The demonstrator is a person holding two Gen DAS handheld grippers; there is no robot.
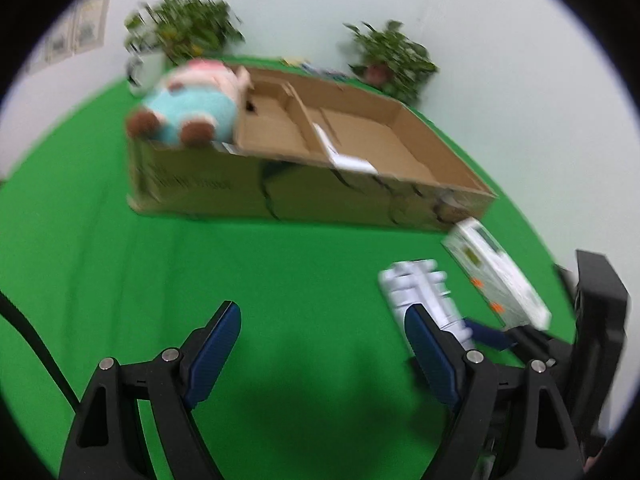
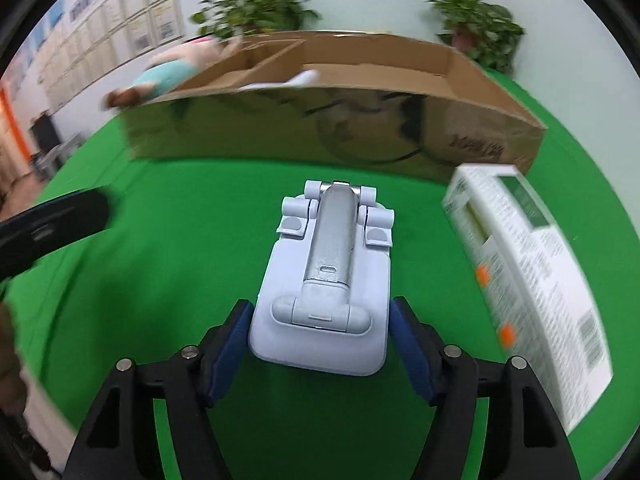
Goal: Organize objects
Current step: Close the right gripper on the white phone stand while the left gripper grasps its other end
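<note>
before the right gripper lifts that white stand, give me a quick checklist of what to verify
1. White folding stand sits between the right gripper pads: ok.
2. Pads pressing firmly on the stand's sides: cannot tell; they look at or near the edges.
3. Left gripper open, nothing between its pads: ok.
4. White carton lies beside the stand, apart from it: ok.
5. Cardboard box has bare floor in its right compartment: ok.
6. Plush toy lies on the box's left end, away from that compartment: ok.
</note>
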